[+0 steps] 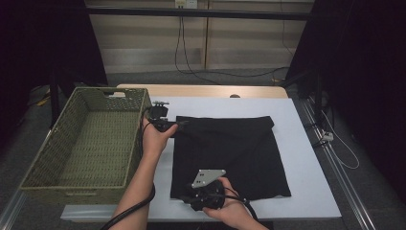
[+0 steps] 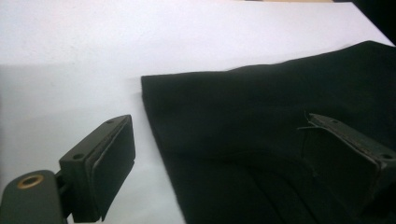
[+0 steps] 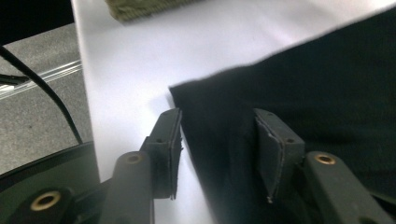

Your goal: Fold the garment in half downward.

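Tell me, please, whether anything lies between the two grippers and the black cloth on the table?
Nothing visible does. The left gripper and the right gripper each straddle a corner edge of the black cloth, jaws apart, with bare white table around.

Black cloth (image 1: 230, 155) on pale white table (image 1: 306, 143); olive-green woven basket (image 1: 88, 139)

Cloth (image 1: 230, 155) on table (image 1: 306, 143), right of basket (image 1: 91, 139)

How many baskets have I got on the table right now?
1: the green woven basket sits at the table's left side, left of the black cloth.
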Demonstrator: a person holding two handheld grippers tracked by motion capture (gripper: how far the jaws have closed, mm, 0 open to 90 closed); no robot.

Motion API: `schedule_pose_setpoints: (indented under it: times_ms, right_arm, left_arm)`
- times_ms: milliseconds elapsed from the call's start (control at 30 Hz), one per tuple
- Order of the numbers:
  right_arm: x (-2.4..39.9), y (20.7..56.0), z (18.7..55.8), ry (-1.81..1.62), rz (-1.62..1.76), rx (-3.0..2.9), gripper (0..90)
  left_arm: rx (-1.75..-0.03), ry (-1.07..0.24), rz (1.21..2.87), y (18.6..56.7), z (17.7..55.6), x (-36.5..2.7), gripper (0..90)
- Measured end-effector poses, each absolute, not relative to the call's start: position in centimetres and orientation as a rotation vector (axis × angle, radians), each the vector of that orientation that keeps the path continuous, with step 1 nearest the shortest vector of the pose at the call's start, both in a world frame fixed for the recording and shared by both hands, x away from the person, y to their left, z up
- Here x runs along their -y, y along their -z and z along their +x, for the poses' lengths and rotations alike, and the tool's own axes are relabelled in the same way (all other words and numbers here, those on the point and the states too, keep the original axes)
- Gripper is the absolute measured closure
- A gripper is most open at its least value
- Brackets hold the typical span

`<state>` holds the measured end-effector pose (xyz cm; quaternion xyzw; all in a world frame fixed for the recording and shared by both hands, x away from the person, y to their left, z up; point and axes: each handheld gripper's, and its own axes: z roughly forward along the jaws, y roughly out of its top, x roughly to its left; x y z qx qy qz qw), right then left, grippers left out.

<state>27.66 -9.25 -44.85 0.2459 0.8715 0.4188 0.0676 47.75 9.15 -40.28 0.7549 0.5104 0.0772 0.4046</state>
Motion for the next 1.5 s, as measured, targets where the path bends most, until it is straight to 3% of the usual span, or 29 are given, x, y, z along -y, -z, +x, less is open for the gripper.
schedule_pose_setpoints:
  times_ms: [100,133,300,433,533,633,667,733,1000,1267,1500]
  right_arm:
    - [8.8,44.7,27.5,-1.254,0.682,-2.603,49.7]
    - [8.6,44.8,27.5,-1.23,0.704,-2.585,42.8]
    - [7.7,45.5,27.4,-1.174,0.658,-2.612,42.1]
    - [7.7,45.7,27.4,-1.187,0.668,-2.584,50.5]
    - [8.0,45.6,27.5,-1.187,0.723,-2.551,67.2]
    - [8.1,45.8,27.6,-1.166,0.697,-2.533,72.8]
    - [8.0,45.8,27.5,-1.161,0.684,-2.53,80.9]
    - [8.1,45.8,27.6,-1.156,0.677,-2.528,83.6]
    - [8.2,45.8,27.6,-1.168,0.694,-2.525,84.2]
    - [8.2,45.8,27.6,-1.167,0.703,-2.525,84.1]
    - [8.2,45.8,27.7,-1.168,0.686,-2.527,84.1]
  left_arm:
    - [-1.291,-0.206,1.898,40.2,48.0,-9.3,10.0]
    - [-1.294,-0.202,1.894,40.1,48.1,-9.4,10.0]
    - [-1.302,-0.207,1.891,40.1,48.5,-9.5,10.0]
    - [-1.307,-0.231,1.903,40.4,49.0,-9.7,10.1]
    - [-1.318,-0.237,1.909,40.8,49.3,-9.7,10.3]
    - [-1.309,-0.247,1.922,41.3,49.6,-9.5,10.2]
    - [-1.291,-0.257,1.954,41.5,49.8,-9.1,10.2]
    - [-1.283,-0.279,1.946,41.6,50.1,-8.8,10.3]
    - [-1.264,-0.376,1.963,41.6,51.0,-7.8,12.4]
    - [-1.282,-0.395,1.943,43.1,52.1,-7.5,30.9]
    - [-1.321,-0.421,1.96,44.7,53.2,-7.1,37.3]
